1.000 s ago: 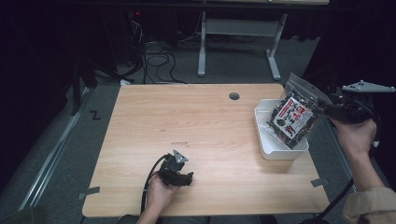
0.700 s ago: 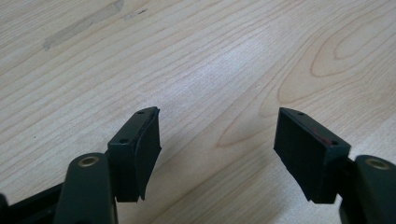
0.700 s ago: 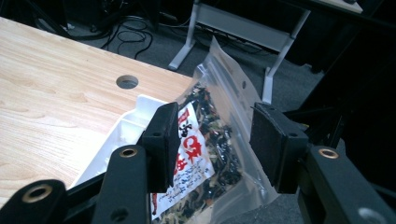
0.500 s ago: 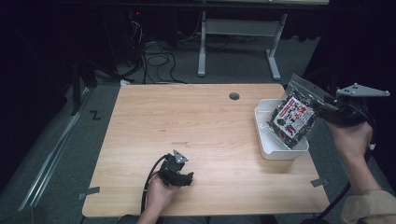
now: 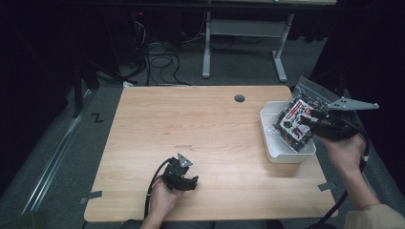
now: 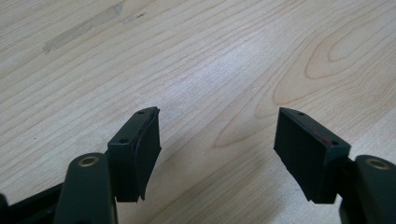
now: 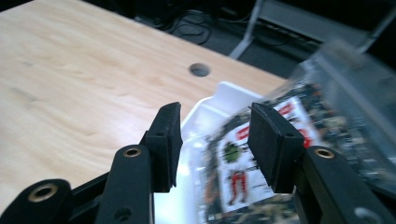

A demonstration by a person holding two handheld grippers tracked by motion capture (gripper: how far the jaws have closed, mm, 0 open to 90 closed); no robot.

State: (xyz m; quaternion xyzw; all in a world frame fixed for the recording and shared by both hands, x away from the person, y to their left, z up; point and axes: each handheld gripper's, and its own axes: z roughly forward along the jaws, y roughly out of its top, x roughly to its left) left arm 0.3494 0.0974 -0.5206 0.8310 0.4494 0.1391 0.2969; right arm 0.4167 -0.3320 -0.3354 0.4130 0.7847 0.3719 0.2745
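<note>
While right gripper (image 7: pixel 212 140) jaws now gape, snack bag (image 5: pixel 296 121) dropped into white bin (image 5: pixel 282 155), frame right | left gripper (image 6: pixel 217 154) wide, idle | drop-off likely done.

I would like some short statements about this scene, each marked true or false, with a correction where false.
1. The left gripper is open over bare wood. True.
2. The white bin stands at the table's left edge. False: it stands at the right edge.
3. The printed bag leans in the bin. True.
4. The right gripper is clamped on the bag. False: its jaws stand apart, the bag beyond them.
5. The table has a round hole near its far edge. True.
</note>
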